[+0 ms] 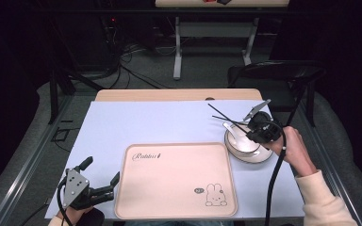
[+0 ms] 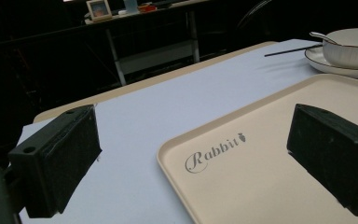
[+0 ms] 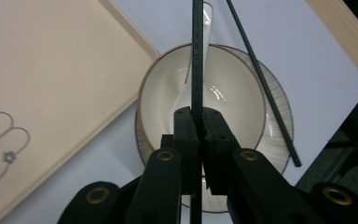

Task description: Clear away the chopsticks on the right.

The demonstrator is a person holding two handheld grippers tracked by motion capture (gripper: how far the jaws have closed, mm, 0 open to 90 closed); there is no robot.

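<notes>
The right tool (image 3: 196,122) is clenched on a thin black chopstick (image 3: 197,56), its two jaws pinched together with the stick standing straight out between them. It grips the stick near one end, probably so that the long free part can be steered clear of the dishes. In the high view this right tool (image 1: 258,126) hangs over the white ceramic bowl (image 1: 241,141) at the right side of the desk, with the held stick pointing away to the far left.

A second black chopstick (image 3: 261,79) lies across the rim of the round white ribbed plate (image 3: 279,107) under the bowl, just right of the held one; whether its far end touches the held stick I cannot tell. A white ceramic spoon (image 3: 196,70) rests inside the bowl, its handle leaning over the far rim. Bowl and plate stand just beside the right edge of the beige plastic tray with a rabbit drawing (image 1: 169,188), which lies bare at the near middle of the pale blue mat (image 1: 146,122).

The left tool (image 1: 92,186) waits released at the near left, jaws wide apart and grasping nothing, beside the tray's left rim.
</notes>
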